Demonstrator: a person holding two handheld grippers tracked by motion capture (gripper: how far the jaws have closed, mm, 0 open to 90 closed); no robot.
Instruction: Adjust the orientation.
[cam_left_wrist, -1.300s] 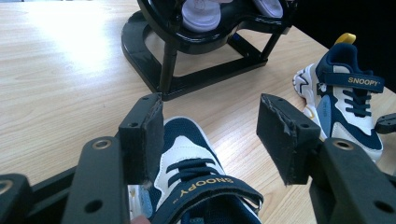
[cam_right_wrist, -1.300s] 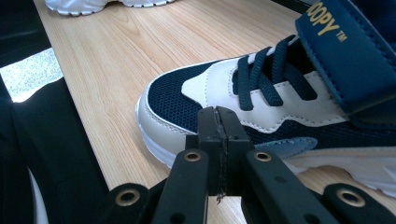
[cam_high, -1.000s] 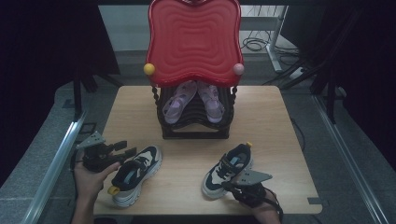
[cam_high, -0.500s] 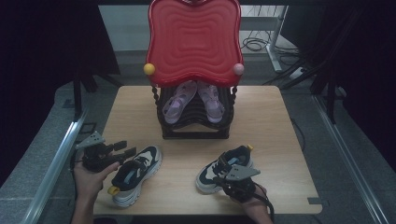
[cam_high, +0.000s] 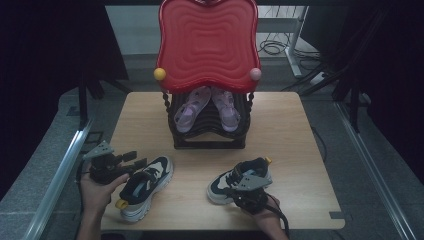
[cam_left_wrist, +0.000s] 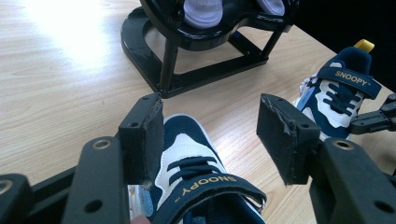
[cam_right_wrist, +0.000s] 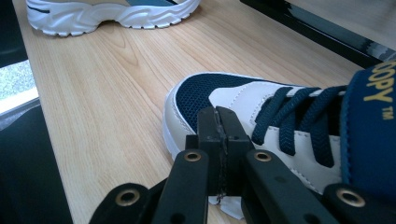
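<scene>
The left gripper (cam_left_wrist: 210, 140) gapes above a sneaker strap (cam_left_wrist: 205, 186) reading SNOOPY; the right gripper (cam_right_wrist: 218, 135) is pressed shut beside the other sneaker (cam_right_wrist: 261, 121).

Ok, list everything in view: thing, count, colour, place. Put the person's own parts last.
table: one, light wood, centre.
shoe rack: one, black, at the table's back middle.
red panel: one, wavy, standing above the rack, a yellow and a pink knob at its lower corners.
sandals: two, lilac, on the rack.
left sneaker: one, navy and white, front left of the table.
right sneaker: one, navy and white, front right.
left gripper: black, jaws open above the left sneaker.
right gripper: black, jaws shut, at the right sneaker's side.
hands: two, at the bottom edge.
</scene>
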